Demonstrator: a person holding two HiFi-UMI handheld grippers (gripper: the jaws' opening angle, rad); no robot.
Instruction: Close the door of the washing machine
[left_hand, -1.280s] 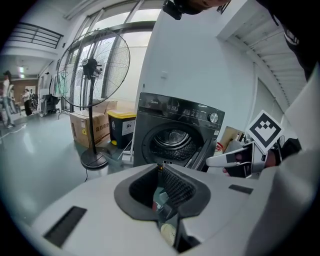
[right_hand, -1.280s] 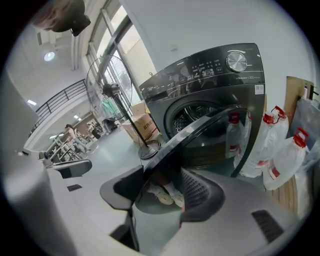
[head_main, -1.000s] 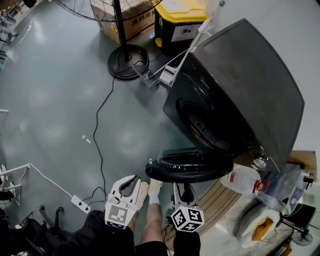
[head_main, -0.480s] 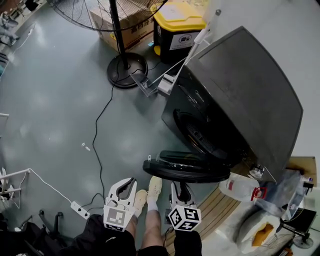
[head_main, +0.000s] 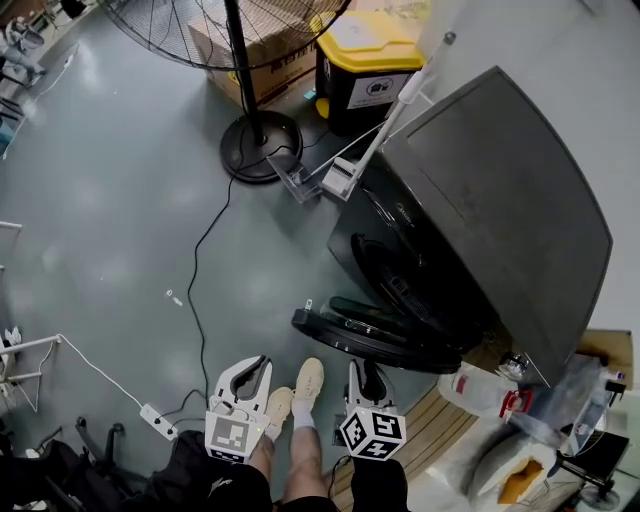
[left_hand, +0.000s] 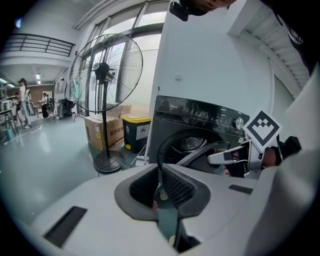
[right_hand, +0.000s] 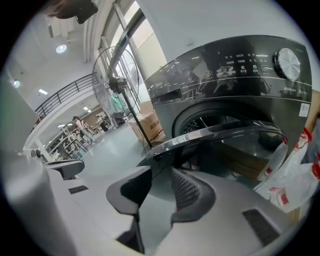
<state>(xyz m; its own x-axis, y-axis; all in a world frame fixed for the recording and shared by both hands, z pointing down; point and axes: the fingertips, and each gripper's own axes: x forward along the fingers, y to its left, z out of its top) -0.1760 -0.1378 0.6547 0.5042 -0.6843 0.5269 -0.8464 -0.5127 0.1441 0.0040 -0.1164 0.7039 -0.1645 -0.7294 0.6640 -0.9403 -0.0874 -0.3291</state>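
Observation:
The dark grey washing machine (head_main: 480, 220) stands at the right with its round door (head_main: 370, 338) swung open and low in front of the drum (right_hand: 220, 122). My right gripper (head_main: 362, 372) is just short of the door's near edge. Its jaws have just been closing; they stand apart with nothing between them, and the door rim (right_hand: 210, 135) runs just beyond the tips (right_hand: 161, 175). My left gripper (head_main: 250, 366) is held to the left of the door, over the floor. Its tips (left_hand: 160, 172) nearly meet, with nothing held. The right gripper (left_hand: 235, 157) shows in the left gripper view.
A pedestal fan (head_main: 255, 140), a cardboard box (head_main: 265, 55) and a yellow-lidded bin (head_main: 375, 60) stand behind the machine's left side. A black cable (head_main: 195, 290) and a power strip (head_main: 155, 420) lie on the floor. The person's shoes (head_main: 305, 385) are between the grippers. Plastic bags (head_main: 490, 385) sit at the right.
Both grippers have moved forward toward the machine. The right gripper's jaws stand narrower than before. The door now looks more angled toward the machine's front.

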